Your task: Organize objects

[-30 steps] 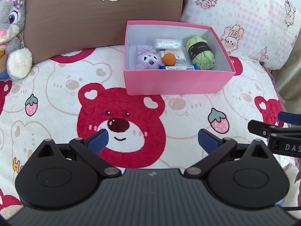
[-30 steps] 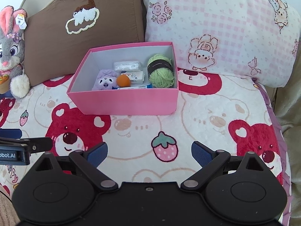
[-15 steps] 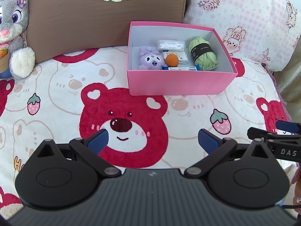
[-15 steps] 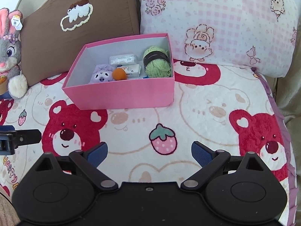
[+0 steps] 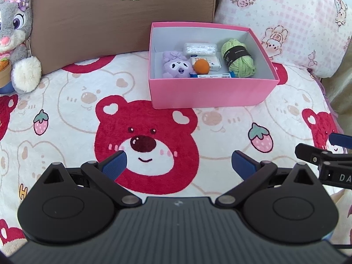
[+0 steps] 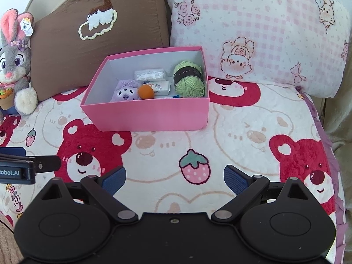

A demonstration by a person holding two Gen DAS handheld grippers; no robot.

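Observation:
A pink box (image 5: 209,94) (image 6: 149,116) stands on the bear-print blanket, against the pillows. Inside lie a purple plush (image 5: 176,67) (image 6: 125,92), an orange ball (image 5: 201,66) (image 6: 145,91), a green yarn ball (image 5: 238,58) (image 6: 189,79), a clear packet (image 5: 200,48) and white cartons (image 5: 212,62). My left gripper (image 5: 178,165) is open and empty above the blanket, well in front of the box. My right gripper (image 6: 175,179) is open and empty, also in front of the box. Each gripper shows at the edge of the other's view.
A brown pillow (image 5: 123,15) and a pink checked pillow (image 5: 286,22) stand behind the box. A grey bunny plush (image 5: 15,35) (image 6: 15,72) sits at the far left. The blanket's edge (image 6: 325,136) drops off on the right.
Both grippers have pulled back slightly and shifted, so the box sits a little farther away and more central. Both stay open and empty.

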